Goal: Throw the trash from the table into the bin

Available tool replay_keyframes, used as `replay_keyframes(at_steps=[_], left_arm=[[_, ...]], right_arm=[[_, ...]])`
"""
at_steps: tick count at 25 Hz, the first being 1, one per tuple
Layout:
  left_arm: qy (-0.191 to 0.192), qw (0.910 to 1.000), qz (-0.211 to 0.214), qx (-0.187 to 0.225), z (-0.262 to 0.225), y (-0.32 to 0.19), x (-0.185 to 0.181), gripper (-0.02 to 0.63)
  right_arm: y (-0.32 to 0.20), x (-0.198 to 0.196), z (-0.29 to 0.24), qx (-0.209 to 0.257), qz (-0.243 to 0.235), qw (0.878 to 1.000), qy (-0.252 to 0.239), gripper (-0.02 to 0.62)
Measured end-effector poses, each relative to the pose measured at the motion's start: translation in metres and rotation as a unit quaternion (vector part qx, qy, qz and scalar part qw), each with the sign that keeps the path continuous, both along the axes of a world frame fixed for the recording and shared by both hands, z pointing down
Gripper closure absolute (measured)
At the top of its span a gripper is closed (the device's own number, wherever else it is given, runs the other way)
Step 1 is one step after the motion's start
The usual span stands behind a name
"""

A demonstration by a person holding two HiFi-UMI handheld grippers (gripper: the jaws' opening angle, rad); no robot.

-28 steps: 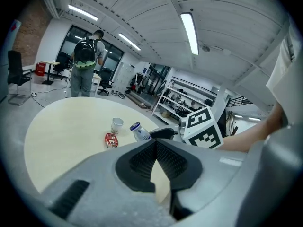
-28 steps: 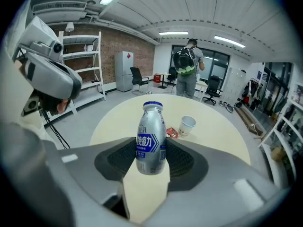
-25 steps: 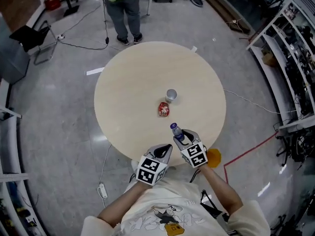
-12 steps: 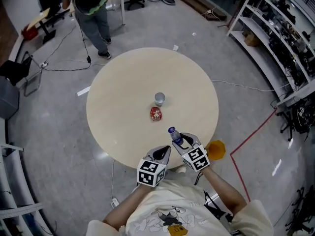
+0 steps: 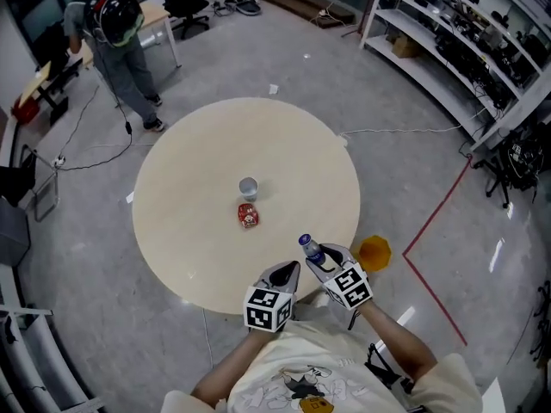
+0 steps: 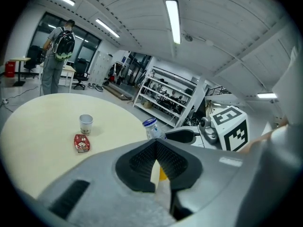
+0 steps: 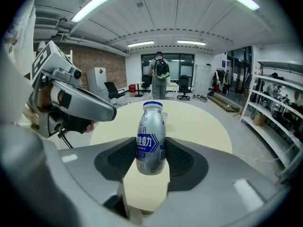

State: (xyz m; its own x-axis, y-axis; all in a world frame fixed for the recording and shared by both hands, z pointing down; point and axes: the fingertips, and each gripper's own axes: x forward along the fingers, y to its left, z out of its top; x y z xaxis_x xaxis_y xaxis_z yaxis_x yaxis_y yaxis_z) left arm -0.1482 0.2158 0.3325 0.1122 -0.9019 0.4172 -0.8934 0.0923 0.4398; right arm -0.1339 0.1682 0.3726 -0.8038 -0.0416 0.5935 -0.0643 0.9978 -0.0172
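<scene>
Bottle: small, silvery, with a blue cap and a blue label panel. It stands upright in my right claw, whose two dark ribbed pads press on its lower body from either side. From the head view it is held over the near edge of the table, clear of the tabletop.

Right claw, further note: I hold it low in front of my chest, with its marker cube facing up.

Left claw: its pads are pressed together at the tips and nothing sits between them. I hold it just beside the right one, on its left, at the same near edge of the table.

Cup: small, pale, upright, near the middle of the round tabletop.

Red packet: lying flat just on my side of the cup, close to it but not touching.

Orange bin: on the grey floor just beside the table's rim, to the right of my right claw.

Surroundings: a person with a backpack stands on the far side of the table, well away from it. Metal shelving runs along the right side of the room. A red line is marked on the floor past the bin.
</scene>
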Motion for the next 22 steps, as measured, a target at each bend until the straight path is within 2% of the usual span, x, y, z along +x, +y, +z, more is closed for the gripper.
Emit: replay_keyframes(at_steps=[11,22], left_arm=[[-0.006,0.9968,0.078,-0.018,-0.001,-0.063,0.048,0.601],[-0.002,0.9877,0.150,-0.046,-0.010,-0.124,0.096,0.601]], right_arm=[[-0.056,0.058,-0.001,-0.025,0.082,0.996,-0.011,0.393],[-0.117,0.117,-0.012,-0.053,0.165,0.985,-0.013,0.393]])
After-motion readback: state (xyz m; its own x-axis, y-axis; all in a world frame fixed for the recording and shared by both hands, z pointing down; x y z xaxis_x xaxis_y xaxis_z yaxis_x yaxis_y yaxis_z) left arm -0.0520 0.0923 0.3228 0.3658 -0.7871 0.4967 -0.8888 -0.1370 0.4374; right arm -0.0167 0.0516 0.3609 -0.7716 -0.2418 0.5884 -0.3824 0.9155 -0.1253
